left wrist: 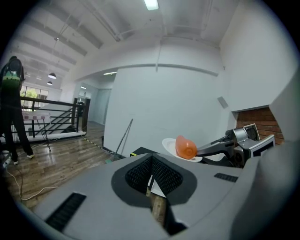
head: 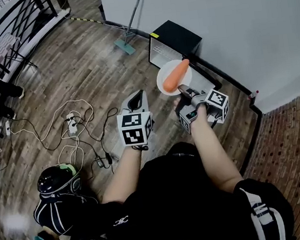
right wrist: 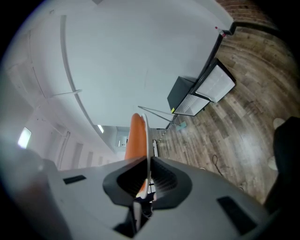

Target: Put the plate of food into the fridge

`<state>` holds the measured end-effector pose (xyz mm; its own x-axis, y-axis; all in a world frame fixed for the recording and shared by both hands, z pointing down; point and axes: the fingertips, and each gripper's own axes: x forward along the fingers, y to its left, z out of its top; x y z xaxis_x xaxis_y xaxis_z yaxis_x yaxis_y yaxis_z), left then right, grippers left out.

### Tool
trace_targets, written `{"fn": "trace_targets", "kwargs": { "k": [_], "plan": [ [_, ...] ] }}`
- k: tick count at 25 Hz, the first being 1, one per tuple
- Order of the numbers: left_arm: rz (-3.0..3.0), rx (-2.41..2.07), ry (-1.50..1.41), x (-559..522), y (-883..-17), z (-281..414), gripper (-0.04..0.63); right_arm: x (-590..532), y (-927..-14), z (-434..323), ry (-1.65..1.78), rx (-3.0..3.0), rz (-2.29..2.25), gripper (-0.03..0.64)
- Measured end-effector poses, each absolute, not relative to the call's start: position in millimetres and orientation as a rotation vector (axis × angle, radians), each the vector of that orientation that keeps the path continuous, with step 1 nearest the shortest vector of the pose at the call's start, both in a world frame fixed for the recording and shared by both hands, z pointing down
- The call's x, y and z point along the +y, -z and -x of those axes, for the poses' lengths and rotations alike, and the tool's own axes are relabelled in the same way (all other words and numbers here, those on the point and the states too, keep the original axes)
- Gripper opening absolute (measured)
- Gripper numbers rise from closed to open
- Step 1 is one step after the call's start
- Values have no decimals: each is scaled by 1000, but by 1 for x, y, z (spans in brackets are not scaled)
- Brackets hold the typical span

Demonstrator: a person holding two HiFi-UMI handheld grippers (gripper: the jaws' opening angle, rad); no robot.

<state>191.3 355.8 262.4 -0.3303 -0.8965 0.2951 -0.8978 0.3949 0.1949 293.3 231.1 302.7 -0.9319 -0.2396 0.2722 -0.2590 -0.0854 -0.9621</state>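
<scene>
A white plate (head: 163, 82) carries an orange carrot (head: 176, 76) and is held level in the air. My right gripper (head: 182, 90) is shut on the near rim of the plate. In the right gripper view the plate (right wrist: 147, 133) runs edge-on between the pads, with the carrot (right wrist: 136, 138) on its left. A small black fridge (head: 179, 37) stands on the floor against the white wall just beyond the plate, its door (right wrist: 216, 83) swung open. My left gripper (head: 136, 98) hovers left of the plate, shut and holding nothing. From it I see the plate (left wrist: 168, 144) and carrot (left wrist: 186, 147) ahead to the right.
Cables and a power strip (head: 72, 123) lie on the wooden floor at left. A helmet and bags (head: 57, 182) sit near my feet. A mop (head: 125, 44) leans against the wall beside the fridge. A railing (head: 13, 25) runs at far left, where a person (left wrist: 11, 108) stands.
</scene>
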Motion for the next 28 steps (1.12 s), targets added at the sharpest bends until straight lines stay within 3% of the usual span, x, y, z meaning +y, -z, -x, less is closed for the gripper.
{"fn": "trace_targets", "kwargs": {
  "k": [9, 28],
  "plan": [
    [-1518, -2280, -30, 323, -282, -155, -2, 197, -323, -256, -2253, -2066, -574, 34],
    [-1556, -2241, -179, 88, -284, -78, -2, -31, -339, -167, -2320, -2044, -545, 34]
  ]
}}
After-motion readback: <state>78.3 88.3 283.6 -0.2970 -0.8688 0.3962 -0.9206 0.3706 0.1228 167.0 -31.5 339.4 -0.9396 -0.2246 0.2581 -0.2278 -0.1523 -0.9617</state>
